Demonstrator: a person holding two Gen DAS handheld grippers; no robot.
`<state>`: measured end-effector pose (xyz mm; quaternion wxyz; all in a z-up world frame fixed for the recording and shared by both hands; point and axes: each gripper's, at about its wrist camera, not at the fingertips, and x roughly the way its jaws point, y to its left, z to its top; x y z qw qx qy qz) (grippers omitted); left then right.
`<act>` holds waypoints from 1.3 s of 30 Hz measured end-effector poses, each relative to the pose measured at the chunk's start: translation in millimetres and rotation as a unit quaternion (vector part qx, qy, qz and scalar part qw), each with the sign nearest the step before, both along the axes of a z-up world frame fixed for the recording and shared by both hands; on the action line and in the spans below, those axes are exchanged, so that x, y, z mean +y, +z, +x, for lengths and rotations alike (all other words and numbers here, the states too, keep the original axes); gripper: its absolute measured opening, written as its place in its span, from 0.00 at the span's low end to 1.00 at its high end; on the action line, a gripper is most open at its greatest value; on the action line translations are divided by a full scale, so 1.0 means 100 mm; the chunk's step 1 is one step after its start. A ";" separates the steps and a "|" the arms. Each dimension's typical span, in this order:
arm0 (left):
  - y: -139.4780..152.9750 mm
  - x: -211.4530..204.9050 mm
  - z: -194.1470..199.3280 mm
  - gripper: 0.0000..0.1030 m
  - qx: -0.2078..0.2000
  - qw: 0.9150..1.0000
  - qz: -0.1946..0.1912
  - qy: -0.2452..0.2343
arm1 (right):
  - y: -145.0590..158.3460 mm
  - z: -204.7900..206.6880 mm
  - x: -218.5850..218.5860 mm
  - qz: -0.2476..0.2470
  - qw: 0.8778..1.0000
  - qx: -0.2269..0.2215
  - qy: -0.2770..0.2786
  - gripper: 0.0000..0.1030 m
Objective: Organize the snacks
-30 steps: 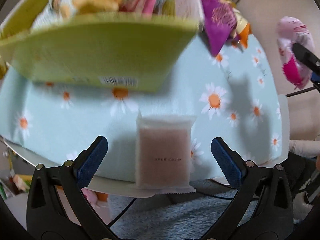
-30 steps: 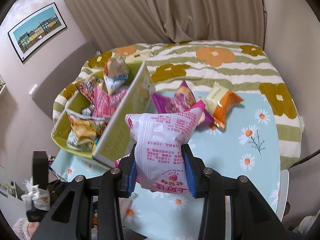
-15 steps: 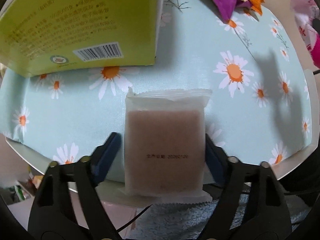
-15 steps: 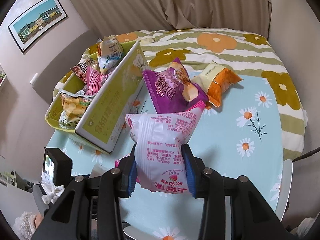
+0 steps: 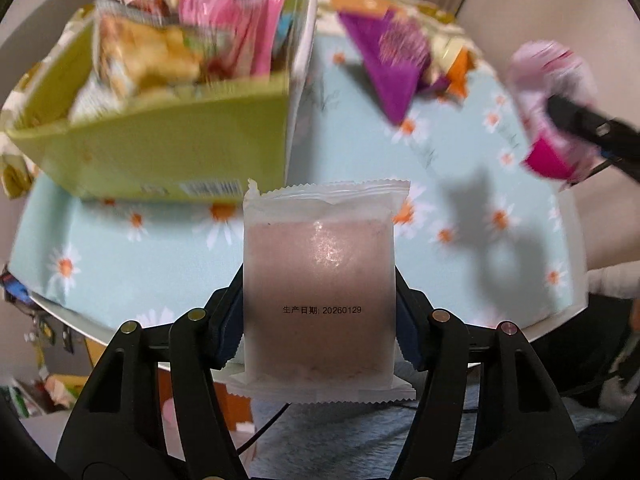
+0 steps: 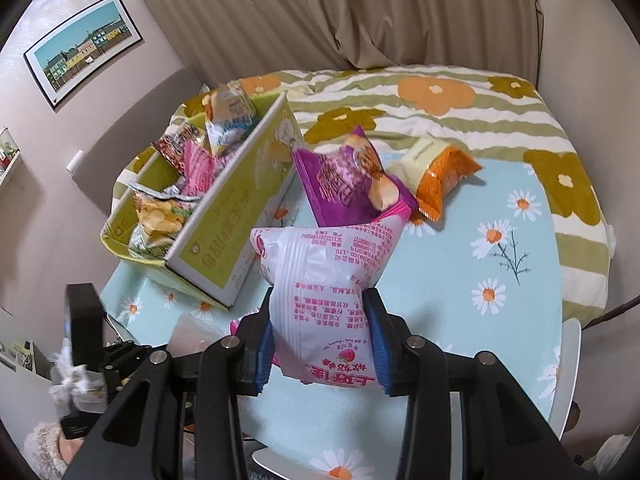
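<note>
Black plastic tongs [image 5: 319,316] with blue pads [image 6: 265,346] and round metal screws [image 5: 440,315] are seen on each side.

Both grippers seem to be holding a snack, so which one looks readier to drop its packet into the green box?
Probably the left. Its gripper, shut on the frosted packet, sits right in front of the green box. The right gripper holds the pink-and-white bag farther off to the side.

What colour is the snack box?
Yellow-green, with white edges: the snack box shows best in the right wrist view.

Box [image 6: 224,216] left on table [image 6: 520,320], two packets [image 6: 348,184] right beside it
</note>
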<state>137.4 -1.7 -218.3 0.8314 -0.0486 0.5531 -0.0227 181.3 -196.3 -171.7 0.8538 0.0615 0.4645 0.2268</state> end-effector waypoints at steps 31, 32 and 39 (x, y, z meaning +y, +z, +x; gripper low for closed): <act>1.21 1.87 1.10 0.58 -0.097 0.994 0.000 0.040 | 0.95 0.53 1.66 0.054 0.995 -0.066 0.056 0.37; 1.14 1.93 1.21 0.58 -0.091 0.995 -0.003 0.035 | 0.93 0.55 1.70 0.052 0.995 -0.064 0.053 0.36; 0.81 2.05 1.58 0.68 -0.059 0.998 -0.031 0.000 | 0.67 0.73 1.92 0.024 0.999 -0.032 0.016 0.37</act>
